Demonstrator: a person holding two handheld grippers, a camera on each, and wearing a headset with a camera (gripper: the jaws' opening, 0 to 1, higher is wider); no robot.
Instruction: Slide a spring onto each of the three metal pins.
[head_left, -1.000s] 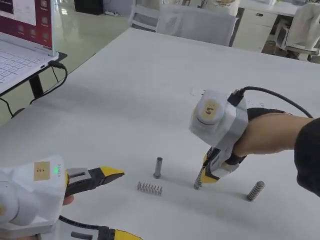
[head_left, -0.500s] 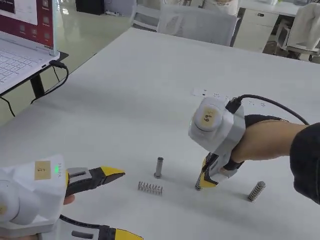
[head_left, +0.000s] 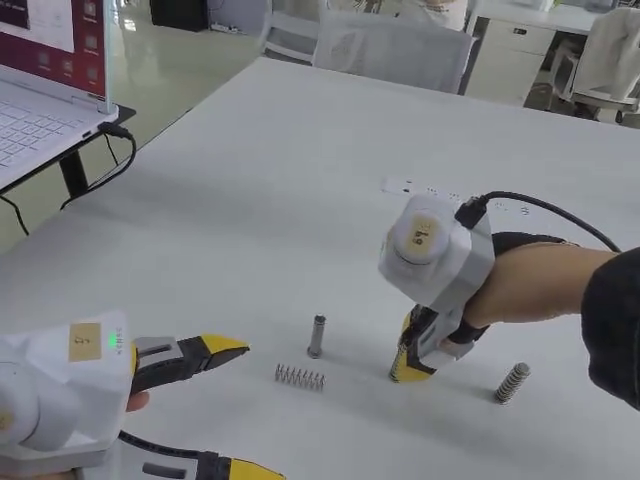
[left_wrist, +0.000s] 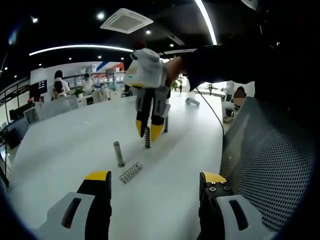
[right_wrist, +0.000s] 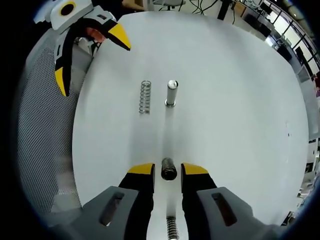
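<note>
— Right hand-held gripper: state and position?
— It points down at the bench. The jaws are narrowly open and straddle a spring that stands upright, apparently over the middle pin, which it hides. A sliver of bench shows on each side of the spring, so no clamping is evident. Judged purpose: the jaws flank the spring to guide it along the pin axis.
— Left hand-held gripper?
— Jaws wide open and empty, held low at the near edge, clear of the work. It faces the loose spring, which lies flat just beside the bare pin. That is probably the next pair. A fitted spring stands further right.
</note>
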